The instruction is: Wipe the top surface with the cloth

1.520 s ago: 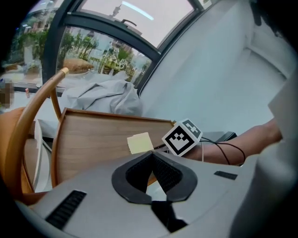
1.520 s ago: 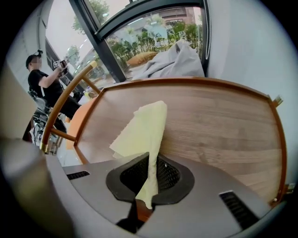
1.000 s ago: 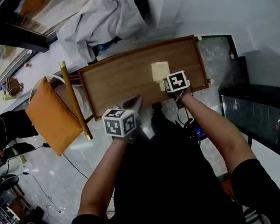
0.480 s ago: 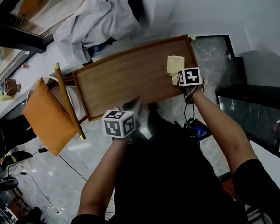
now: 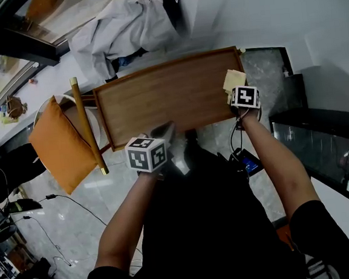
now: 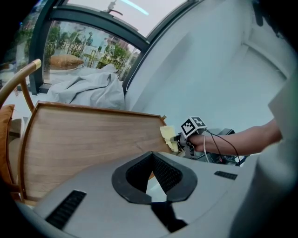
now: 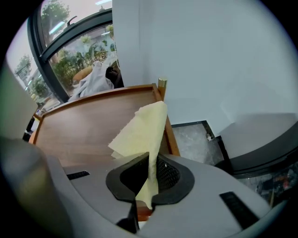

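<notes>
From the head view, the wooden tabletop point(image 5: 165, 100) lies crosswise in front of the person. The yellow cloth point(image 5: 234, 79) sits at its far right end, over the raised rim, with the right gripper point(image 5: 238, 94) just behind it. The left gripper point(image 5: 164, 130) hangs at the near edge, well apart from the cloth.

In the left gripper view, its fingers are drawn together with nothing between them.

In the right gripper view, the fingers point(image 7: 170, 179) are clamped on a lower corner of the cloth, which rises loose and folded. I cannot tell whether it presses on the wood.

To wipe well, the cloth likely needs lowering flat onto the wood. Sweep it leftward in overlapping passes inside the rim, with steady downward pressure.
</notes>
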Available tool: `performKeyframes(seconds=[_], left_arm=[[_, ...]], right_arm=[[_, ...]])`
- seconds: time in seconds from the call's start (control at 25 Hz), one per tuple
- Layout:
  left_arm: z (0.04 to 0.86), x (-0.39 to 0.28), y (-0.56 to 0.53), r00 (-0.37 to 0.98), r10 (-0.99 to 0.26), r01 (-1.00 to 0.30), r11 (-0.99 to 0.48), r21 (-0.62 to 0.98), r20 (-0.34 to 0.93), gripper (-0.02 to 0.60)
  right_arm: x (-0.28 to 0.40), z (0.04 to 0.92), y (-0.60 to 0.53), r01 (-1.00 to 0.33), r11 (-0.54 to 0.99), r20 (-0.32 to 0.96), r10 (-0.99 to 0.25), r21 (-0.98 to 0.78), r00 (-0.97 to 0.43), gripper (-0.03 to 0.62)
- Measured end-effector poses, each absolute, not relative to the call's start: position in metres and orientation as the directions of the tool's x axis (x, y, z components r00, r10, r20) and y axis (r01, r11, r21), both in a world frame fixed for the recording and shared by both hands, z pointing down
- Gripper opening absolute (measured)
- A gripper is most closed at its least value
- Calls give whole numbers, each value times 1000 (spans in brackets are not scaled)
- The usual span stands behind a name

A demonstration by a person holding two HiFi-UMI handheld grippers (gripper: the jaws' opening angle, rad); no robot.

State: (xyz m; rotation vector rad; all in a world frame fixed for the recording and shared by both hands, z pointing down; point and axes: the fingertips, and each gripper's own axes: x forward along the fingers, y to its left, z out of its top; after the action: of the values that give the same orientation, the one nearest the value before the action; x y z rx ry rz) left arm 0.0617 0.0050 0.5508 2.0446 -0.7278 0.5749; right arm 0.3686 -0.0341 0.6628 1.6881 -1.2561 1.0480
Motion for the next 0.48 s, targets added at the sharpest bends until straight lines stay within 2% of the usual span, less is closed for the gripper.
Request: performKeyframes(seconds=[0.28, 0.36, 0.48], left_arm=[[539, 40, -1, 727, -296, -678, -456, 577, 620, 9], [533, 29, -5, 726, -306, -679, -458, 573, 616, 9], [523, 7, -14, 724, -329, -684, -460, 567, 606, 9]], right_arm=[[377, 640, -27, -915, -348, 887, -330, 203, 322, 32], [359, 635, -36, -921, -362, 880, -380, 143, 286, 32], [307, 617, -58, -955, -297, 857, -489, 11, 162, 32]])
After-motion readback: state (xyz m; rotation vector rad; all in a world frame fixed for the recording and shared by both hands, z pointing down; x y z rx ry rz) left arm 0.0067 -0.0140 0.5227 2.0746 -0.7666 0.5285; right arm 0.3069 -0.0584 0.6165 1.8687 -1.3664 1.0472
